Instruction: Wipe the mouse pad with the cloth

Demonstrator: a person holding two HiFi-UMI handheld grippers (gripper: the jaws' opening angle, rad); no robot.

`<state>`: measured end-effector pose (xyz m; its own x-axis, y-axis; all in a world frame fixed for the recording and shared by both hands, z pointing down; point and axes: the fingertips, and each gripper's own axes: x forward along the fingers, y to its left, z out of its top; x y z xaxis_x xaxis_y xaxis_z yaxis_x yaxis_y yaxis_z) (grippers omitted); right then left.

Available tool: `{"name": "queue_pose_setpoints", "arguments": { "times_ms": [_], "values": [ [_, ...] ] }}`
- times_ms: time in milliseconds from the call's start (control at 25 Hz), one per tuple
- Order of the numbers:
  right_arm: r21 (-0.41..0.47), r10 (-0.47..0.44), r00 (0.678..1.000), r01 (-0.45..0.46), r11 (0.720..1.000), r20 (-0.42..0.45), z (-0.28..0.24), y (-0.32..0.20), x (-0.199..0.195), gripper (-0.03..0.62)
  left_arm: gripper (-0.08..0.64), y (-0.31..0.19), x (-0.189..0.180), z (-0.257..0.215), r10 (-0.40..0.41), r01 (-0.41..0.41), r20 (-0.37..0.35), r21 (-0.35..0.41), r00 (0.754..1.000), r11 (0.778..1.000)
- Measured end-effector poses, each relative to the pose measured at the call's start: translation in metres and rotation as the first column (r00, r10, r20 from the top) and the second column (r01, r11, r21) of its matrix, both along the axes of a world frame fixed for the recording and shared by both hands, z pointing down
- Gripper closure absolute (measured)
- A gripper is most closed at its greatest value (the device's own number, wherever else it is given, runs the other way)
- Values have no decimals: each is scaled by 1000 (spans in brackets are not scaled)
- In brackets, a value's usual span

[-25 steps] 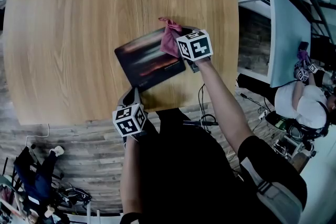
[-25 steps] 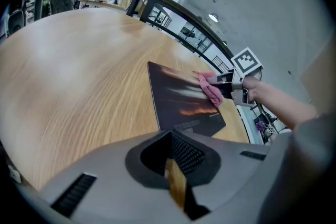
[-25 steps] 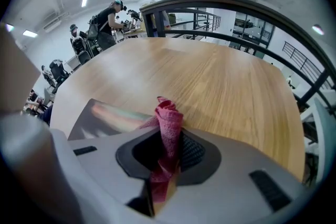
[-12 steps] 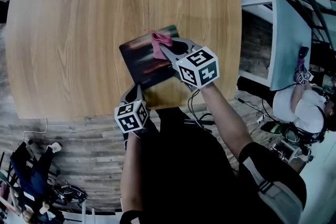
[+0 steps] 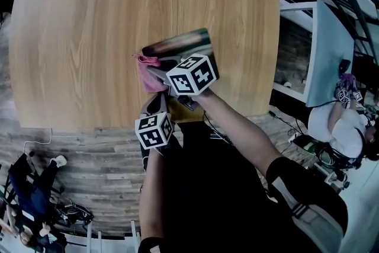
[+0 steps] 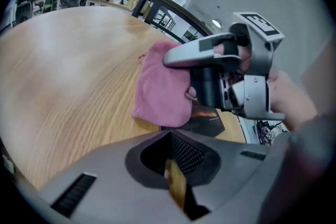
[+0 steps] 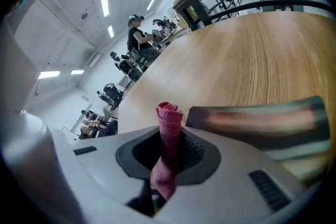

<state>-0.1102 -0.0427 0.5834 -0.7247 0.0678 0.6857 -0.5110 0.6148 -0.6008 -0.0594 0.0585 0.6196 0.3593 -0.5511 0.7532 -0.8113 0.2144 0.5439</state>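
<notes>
Here, the right gripper [image 5: 159,74] pinches the pink cloth [image 5: 147,70] between its jaws. The cloth is bunched at the left end of the mouse pad [image 5: 180,44] and spills off that end onto the wooden table [image 5: 89,21]. The left gripper [image 5: 153,106] sits just beside the pad's near side, jaws pressed almost together. Only a thin tan sliver shows in the slit, and I cannot tell what it is. The right gripper's cube and the arm behind it cover the pad's near part. In the right gripper view the pad is blurred.
</notes>
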Motion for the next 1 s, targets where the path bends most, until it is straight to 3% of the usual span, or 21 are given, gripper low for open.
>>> {"name": "queue_pose_setpoints", "arguments": {
  "times_ms": [160,440,1000],
  "values": [
    [30,-33,994,36,999,-105,31,2,3,523,537,1,-2,1,-8,8,0,1,1000,1000],
    [106,-87,986,103,989,-143,32,0,9,523,537,0,-2,0,-12,12,-8,-2,1000,1000],
    [125,-19,987,39,991,-161,34,-16,57,523,537,1,-5,2,-14,14,25,-17,1000,1000]
  ]
}}
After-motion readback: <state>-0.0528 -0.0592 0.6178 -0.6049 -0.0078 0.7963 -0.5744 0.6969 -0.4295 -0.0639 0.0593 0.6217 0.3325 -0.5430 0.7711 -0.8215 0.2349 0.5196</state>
